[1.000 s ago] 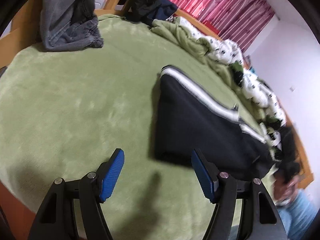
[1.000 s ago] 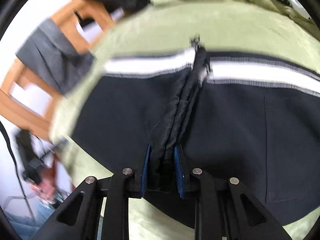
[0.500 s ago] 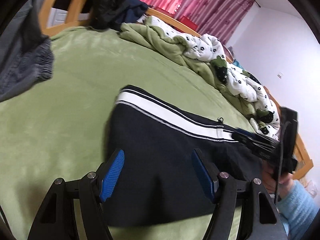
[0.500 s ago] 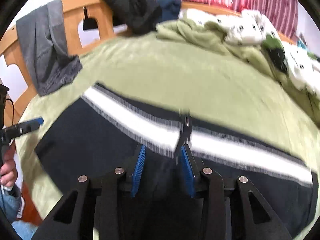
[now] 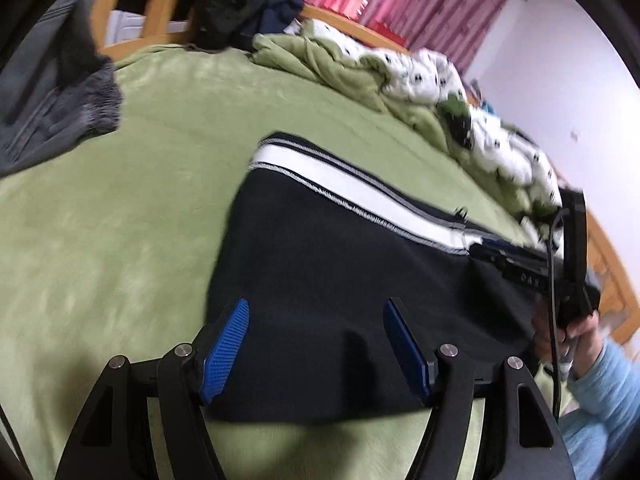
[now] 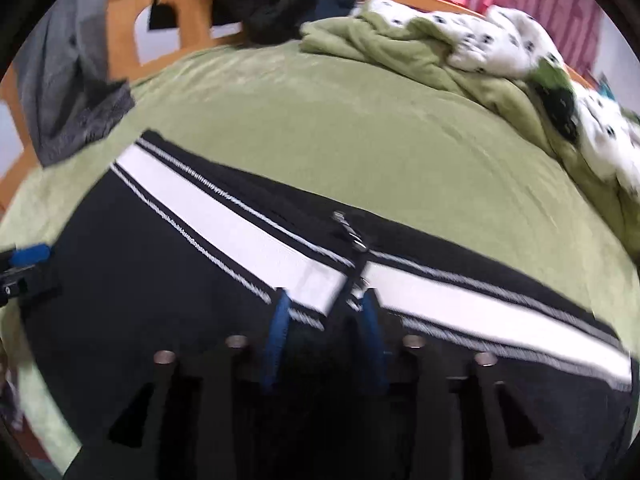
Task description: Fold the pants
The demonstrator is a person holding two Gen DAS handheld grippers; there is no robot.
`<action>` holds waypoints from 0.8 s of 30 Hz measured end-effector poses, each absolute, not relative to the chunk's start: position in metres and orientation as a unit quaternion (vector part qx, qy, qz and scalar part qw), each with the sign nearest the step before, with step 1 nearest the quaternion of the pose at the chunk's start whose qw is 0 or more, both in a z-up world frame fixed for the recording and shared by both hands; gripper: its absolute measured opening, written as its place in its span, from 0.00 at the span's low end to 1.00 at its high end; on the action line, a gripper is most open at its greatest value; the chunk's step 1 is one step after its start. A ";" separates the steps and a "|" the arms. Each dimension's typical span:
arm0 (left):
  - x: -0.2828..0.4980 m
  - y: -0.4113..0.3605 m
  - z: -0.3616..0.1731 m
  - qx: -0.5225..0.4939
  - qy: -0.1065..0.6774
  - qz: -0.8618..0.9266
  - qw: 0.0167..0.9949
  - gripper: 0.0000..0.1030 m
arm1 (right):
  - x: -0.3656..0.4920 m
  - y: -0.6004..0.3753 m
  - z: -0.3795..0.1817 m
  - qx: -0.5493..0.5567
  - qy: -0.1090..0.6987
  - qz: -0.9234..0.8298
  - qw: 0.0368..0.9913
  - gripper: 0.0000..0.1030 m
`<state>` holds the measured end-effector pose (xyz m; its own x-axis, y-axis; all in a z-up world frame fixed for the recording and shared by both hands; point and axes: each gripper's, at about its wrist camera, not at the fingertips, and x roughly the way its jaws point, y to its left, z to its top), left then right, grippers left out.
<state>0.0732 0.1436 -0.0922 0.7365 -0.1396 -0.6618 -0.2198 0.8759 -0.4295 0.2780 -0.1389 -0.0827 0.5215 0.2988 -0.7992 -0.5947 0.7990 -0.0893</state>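
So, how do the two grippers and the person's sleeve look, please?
Both the left gripper and the right gripper have black frames with silver screws and ribbed blue pads. A black cable runs along the right one. The sleeve is light blue.

We see the left gripper angled down, blue pads spread wide w/ nothing pinched btwn them. The right gripper, also tilted down, has its jaws opening; pads parted, no grip visible. In the left wrist view, a hand in a light-blue sleeve holds the right gripper's handle at the frame's right edge.
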 end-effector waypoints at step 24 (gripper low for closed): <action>0.064 0.143 -0.073 -0.337 0.366 0.067 0.865 0.15 | 0.201 -0.332 -0.020 -0.030 0.464 0.112 0.878 0.49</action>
